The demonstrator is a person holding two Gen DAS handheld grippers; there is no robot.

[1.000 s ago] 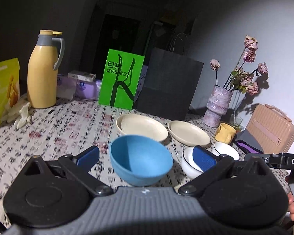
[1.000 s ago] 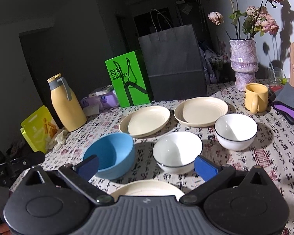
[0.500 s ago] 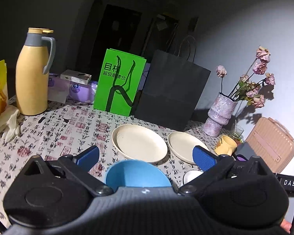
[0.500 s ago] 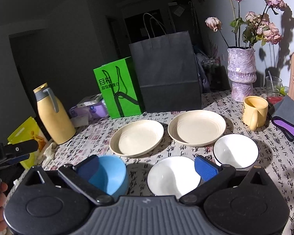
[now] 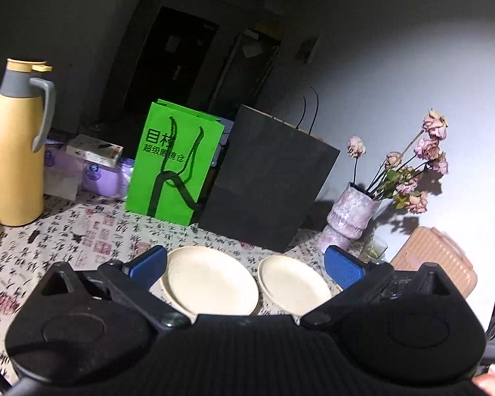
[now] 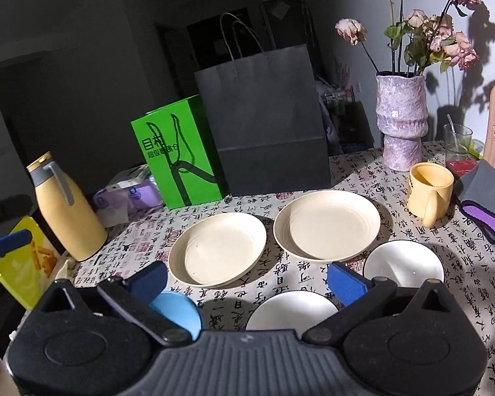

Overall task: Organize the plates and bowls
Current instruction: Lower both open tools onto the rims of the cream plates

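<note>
Claws first: left claw (image 5: pixel 244 265) spread wide, nothing between its blue pads, held above the tabletop (image 5: pixel 82 234). Right claw (image 6: pixel 247 280) likewise spread and empty, low over the near crockery.

Between the left claw's fingers sit two cream plates side by side: left plate (image 5: pixel 211 280) and right plate (image 5: pixel 293 285), just apart, both flat on the patterned cloth. No bowls show from this wrist; its own body hides the near tabletop.

Right wrist view adds them. Blue bowl (image 6: pixel 181 310) partly hidden behind the left finger; one white bowl (image 6: pixel 292 310) between the fingers at the bottom edge; a second white bowl (image 6: pixel 404 262) just beyond the right finger, dark-rimmed. Same plates lie farther out, left plate (image 6: pixel 217 252) and right plate (image 6: pixel 326 224).

Behind the plates: green paper bag (image 5: pixel 175 161) with printed Chinese characters, first one 目, rest not legible to me; black paper bag (image 5: pixel 267 181) beside it. Yellow flask (image 5: pixel 15 145) with grey handle far left. Purple vase (image 6: pixel 401 122) of dried roses far right, yellow mug (image 6: pixel 429 194) near it, a drinking glass (image 6: pixel 457 143) behind. Yellow snack packet (image 6: pixel 23 264) shows at the left edge, right view only.
</note>
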